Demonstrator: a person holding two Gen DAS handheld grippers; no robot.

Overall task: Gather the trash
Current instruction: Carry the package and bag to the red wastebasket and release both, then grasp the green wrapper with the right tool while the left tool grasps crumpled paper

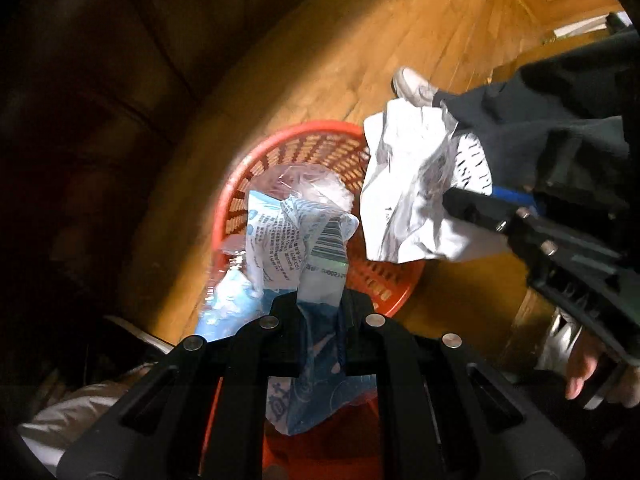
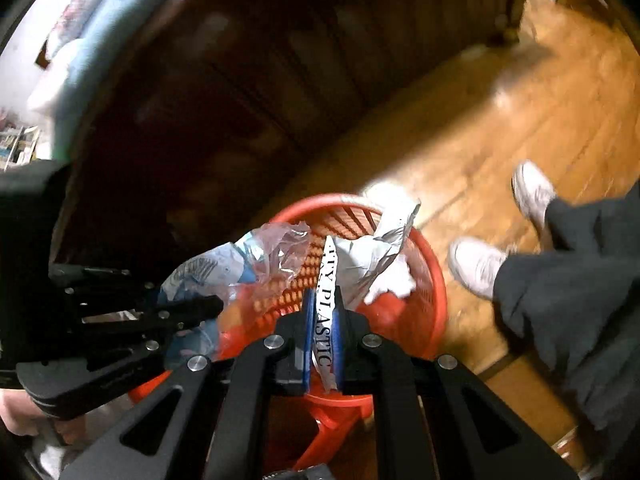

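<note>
Wooden plank floor [image 2: 500,128], dim warm light, dark wooden furniture [image 2: 248,80] behind; two pieces of trash held over a bin.

1. Left tongs [image 1: 320,320]: closed on a crumpled blue-and-white printed plastic wrapper [image 1: 288,248]. Wrapper runs lengthwise straight ahead of the tips, its far end over the bin mouth. Barcode panel and small rows of print visible; print not legible.

2. Right tongs [image 2: 322,344]: pinched nearly together on a crumpled white plastic bag [image 2: 372,256]. Blue pads [image 2: 308,336] flank the sheet. Black lettering along the clamped strip reads "PLASTIC", preceded by letters too creased to make out. Bag extends ahead of the tips and slightly to their right, over the bin's far rim.

3. Red lattice-sided wastebasket [image 2: 434,280]: directly below and just ahead of both tongs, mouth up. Both items hang within or over its opening; judged ready for release, neither hand plainly nearer. Contents not discernible.

4. Beyond, to the right of the right tongs: person's dark trouser legs [image 2: 560,312] and pale shoes [image 2: 476,268] on the floor, beside the bin.

5. Farthest, left of the right tongs: blue and white bedding [image 2: 76,52], blurred.
</note>
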